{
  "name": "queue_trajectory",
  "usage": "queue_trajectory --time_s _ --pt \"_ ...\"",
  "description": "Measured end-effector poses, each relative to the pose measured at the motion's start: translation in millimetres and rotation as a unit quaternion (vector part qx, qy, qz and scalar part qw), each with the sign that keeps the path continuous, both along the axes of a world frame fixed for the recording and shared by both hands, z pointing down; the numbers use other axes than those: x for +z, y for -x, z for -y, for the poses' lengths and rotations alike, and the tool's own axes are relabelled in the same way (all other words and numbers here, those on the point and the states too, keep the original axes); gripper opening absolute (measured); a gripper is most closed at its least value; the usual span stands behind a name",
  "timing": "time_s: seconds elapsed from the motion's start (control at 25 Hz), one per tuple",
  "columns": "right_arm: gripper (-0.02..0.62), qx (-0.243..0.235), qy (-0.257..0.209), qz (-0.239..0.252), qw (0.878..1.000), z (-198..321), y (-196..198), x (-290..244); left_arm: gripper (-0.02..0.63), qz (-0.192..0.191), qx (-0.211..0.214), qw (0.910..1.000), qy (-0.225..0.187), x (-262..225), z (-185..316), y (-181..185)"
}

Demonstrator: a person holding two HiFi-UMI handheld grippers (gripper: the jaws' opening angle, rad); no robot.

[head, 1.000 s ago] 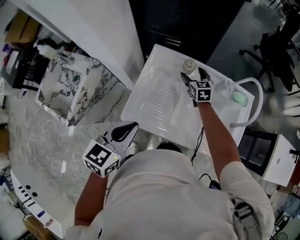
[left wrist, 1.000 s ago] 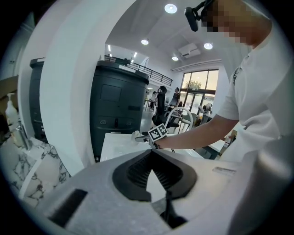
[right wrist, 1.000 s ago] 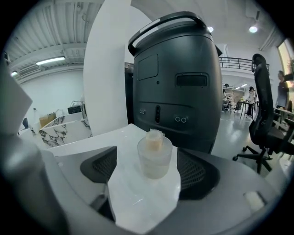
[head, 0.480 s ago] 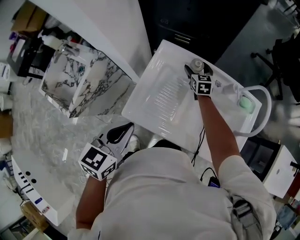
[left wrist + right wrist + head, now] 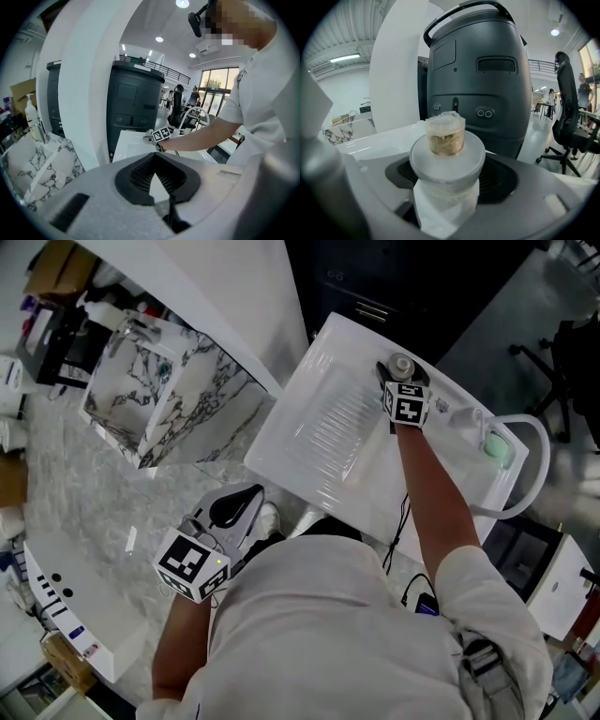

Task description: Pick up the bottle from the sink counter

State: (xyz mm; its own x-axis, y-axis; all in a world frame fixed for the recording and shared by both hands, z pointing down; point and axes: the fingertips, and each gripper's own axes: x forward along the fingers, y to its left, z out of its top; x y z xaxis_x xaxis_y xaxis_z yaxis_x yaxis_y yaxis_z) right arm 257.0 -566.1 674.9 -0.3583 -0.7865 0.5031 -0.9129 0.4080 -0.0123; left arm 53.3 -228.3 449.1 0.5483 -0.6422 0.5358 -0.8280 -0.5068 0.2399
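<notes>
A small white bottle (image 5: 401,363) with a wide round collar and a clear cap stands at the far edge of the white sink counter (image 5: 298,461). My right gripper (image 5: 400,375) reaches over the counter, one jaw on each side of the bottle. In the right gripper view the bottle (image 5: 446,149) fills the gap between the black pads (image 5: 499,178). The jaws are closing, and a little room still shows at its sides. My left gripper (image 5: 240,505) hangs low by the person's body, away from the counter. Its ribbed pads (image 5: 140,174) meet at the tip with nothing held.
A curved white faucet (image 5: 521,452) and a green soap bar (image 5: 494,448) sit at the counter's right end. A tall dark machine (image 5: 476,79) stands right behind the bottle. A marble-patterned box (image 5: 155,399) stands to the left, and an office chair (image 5: 566,117) to the right.
My right gripper has moved forward from just short of the bottle until its jaws stand on either side of it. The left gripper has stayed low by the body.
</notes>
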Motion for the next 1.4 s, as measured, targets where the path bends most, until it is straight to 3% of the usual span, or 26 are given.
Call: queue_trajectory --time_s 0.72,1.4 --pt "0.350 -0.031 0.012 -0.012 0.999 -12.9 7.4 -7.5 0.006 -0.002 -0.001 1.0000 -0.009 -5.1 -6.6 18.1" --pt "0.350 -0.061 0.010 -0.013 0.998 -66.7 26.3 -81.1 0.006 -0.043 0.041 0.9975 -0.037 -10.4 -20.5 40.3"
